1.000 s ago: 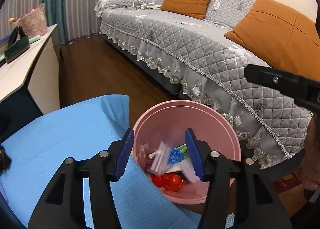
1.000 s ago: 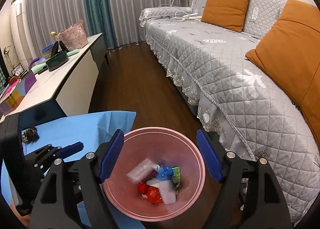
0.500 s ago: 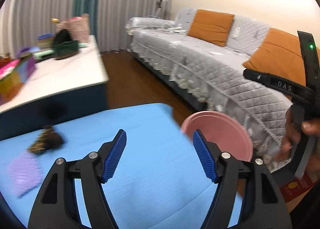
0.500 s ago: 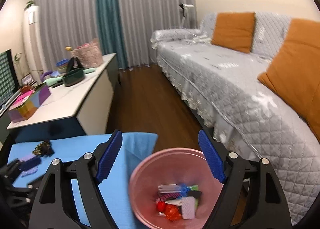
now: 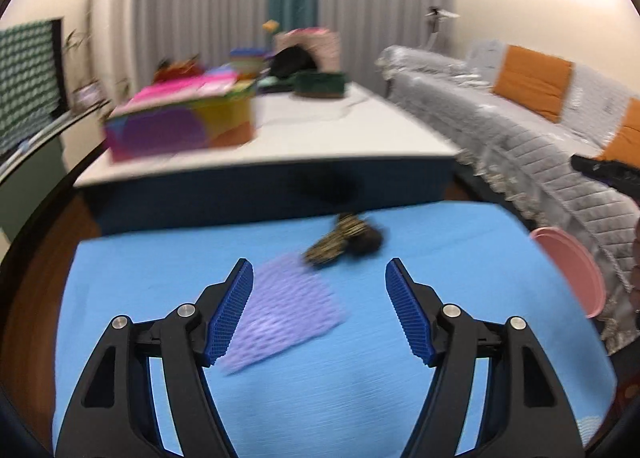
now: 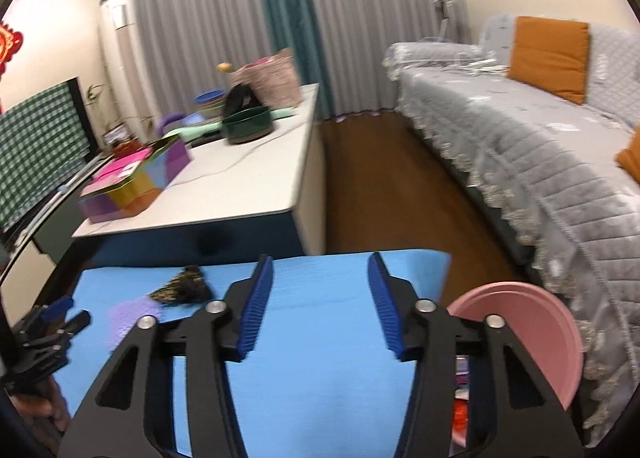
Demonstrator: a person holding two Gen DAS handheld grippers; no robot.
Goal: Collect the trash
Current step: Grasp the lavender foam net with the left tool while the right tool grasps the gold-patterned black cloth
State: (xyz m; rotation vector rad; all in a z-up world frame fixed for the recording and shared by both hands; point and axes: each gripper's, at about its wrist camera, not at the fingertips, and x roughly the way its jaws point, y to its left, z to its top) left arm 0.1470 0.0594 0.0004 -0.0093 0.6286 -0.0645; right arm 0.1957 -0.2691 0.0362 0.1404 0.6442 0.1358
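Note:
A purple mesh sheet (image 5: 280, 314) lies on the blue tabletop (image 5: 440, 258), with a crumpled dark-and-gold wrapper (image 5: 344, 242) just beyond it. My left gripper (image 5: 320, 310) hangs open above the sheet's right part, nothing between its blue pads. The pink bin (image 6: 532, 338) stands off the table's right edge, with trash inside. My right gripper (image 6: 320, 306) hovers over bare blue tabletop (image 6: 320, 378), its jaws closing with nothing between them. The wrapper (image 6: 180, 290) and the sheet (image 6: 128, 318) lie to its left, near the left gripper (image 6: 60, 318).
A white low cabinet (image 5: 340, 130) beyond the table carries a colourful box (image 5: 180, 122), a green bowl (image 6: 248, 126) and a pink basket (image 6: 272, 78). A grey-covered sofa (image 6: 520, 138) with orange cushions runs along the right. Wooden floor (image 6: 380, 186) lies between them.
Both grippers swung left, away from the pink bin and over the blue table. The left one widened; the right one's jaws narrowed. The sheet and wrapper came into close view.

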